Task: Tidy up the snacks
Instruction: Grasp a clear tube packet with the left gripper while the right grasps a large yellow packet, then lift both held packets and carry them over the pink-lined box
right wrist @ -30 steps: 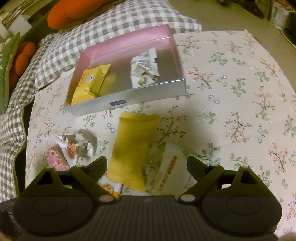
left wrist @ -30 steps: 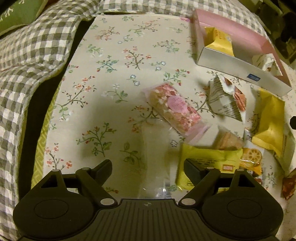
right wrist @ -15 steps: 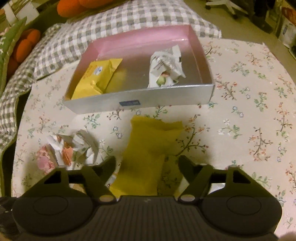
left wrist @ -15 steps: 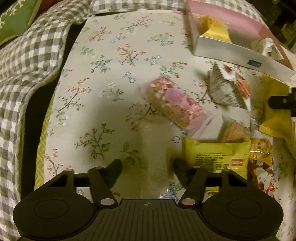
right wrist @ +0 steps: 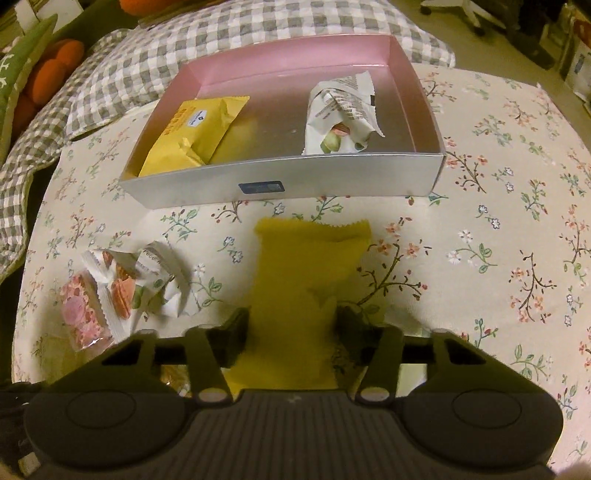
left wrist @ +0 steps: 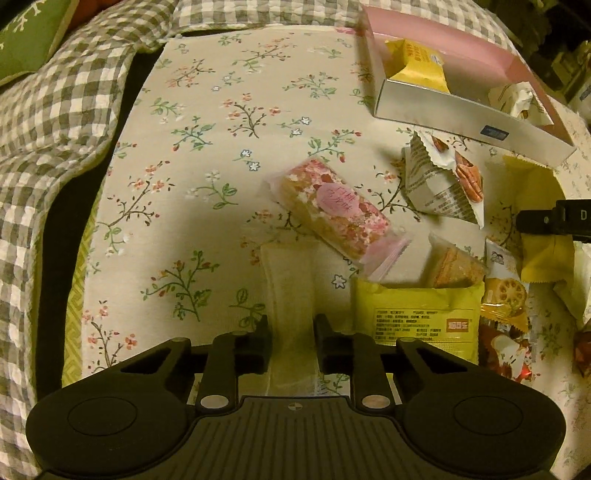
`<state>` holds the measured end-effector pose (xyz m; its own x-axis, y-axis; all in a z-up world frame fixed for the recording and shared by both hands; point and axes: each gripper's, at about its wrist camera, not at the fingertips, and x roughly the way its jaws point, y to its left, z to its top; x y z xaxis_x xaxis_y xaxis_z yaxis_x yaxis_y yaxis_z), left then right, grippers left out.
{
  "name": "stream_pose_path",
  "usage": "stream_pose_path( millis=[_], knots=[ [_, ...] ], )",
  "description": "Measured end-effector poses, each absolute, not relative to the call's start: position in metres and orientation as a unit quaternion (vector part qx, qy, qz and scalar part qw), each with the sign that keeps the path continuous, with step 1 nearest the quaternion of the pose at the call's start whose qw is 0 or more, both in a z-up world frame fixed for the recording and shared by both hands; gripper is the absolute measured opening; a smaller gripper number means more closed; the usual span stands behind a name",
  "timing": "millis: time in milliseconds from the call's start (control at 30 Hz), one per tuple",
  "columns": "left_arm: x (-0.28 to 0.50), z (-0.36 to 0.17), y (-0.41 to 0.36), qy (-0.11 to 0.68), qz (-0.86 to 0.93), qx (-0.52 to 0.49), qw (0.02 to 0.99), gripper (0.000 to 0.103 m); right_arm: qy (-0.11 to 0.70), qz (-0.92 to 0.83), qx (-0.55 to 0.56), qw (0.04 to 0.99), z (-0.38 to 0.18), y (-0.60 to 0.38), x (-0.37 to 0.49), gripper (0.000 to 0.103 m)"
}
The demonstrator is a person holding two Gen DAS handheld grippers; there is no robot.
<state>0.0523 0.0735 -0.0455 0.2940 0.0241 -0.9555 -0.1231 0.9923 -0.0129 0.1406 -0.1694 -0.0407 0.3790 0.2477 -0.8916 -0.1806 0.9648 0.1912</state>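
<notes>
Both clamp snacks: left hand-held gripper [left wrist: 291, 334] pinches clear packet [left wrist: 290, 280], right hand-held gripper [right wrist: 291, 328] yellow packet [right wrist: 295, 295].

This is looking like a home living room or lounge corner. A cream cotton tablecloth printed with small flower sprigs [left wrist: 207, 155] is covering a rounded table. Grey-and-white gingham quilted cushioning [left wrist: 55, 110] is lying along the table's far and left edges, like a sofa cover. A green cushion with a white embroidered pattern [left wrist: 26, 33] is sitting at the upper left, and plump orange soft cushions [right wrist: 48, 70] are showing behind it in the right wrist view. Individually wrapped household snacks are lying loose on the cloth, and a shallow pink-lined cardboard gift box with silver sides [right wrist: 280, 184] is holding a couple more.
</notes>
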Motion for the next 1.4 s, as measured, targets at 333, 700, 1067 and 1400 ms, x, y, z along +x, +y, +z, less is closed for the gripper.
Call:
stream_pose_path(
  millis=[333, 700, 1067, 1400],
  knots=[
    [0.052, -0.035, 0.075, 0.584, 0.038, -0.057, 0.809, 0.018, 0.54, 0.137, 0.043, 0.829, -0.03, -0.176, 0.14, 0.038],
    [0.051, -0.033, 0.073, 0.585, 0.029, -0.048, 0.809, 0.018, 0.527, 0.147, 0.031, 0.837, -0.021, -0.174, 0.135, 0.038],
    [0.049, -0.048, 0.055, 0.588, 0.026, 0.01, 0.809, 0.019, 0.527, 0.154, 0.027, 0.835, -0.02, -0.174, 0.134, 0.038],
    [0.049, -0.031, 0.069, 0.582, 0.021, -0.039, 0.812, 0.017, 0.517, 0.163, 0.033, 0.84, -0.01, -0.177, 0.132, 0.038]
  ],
)
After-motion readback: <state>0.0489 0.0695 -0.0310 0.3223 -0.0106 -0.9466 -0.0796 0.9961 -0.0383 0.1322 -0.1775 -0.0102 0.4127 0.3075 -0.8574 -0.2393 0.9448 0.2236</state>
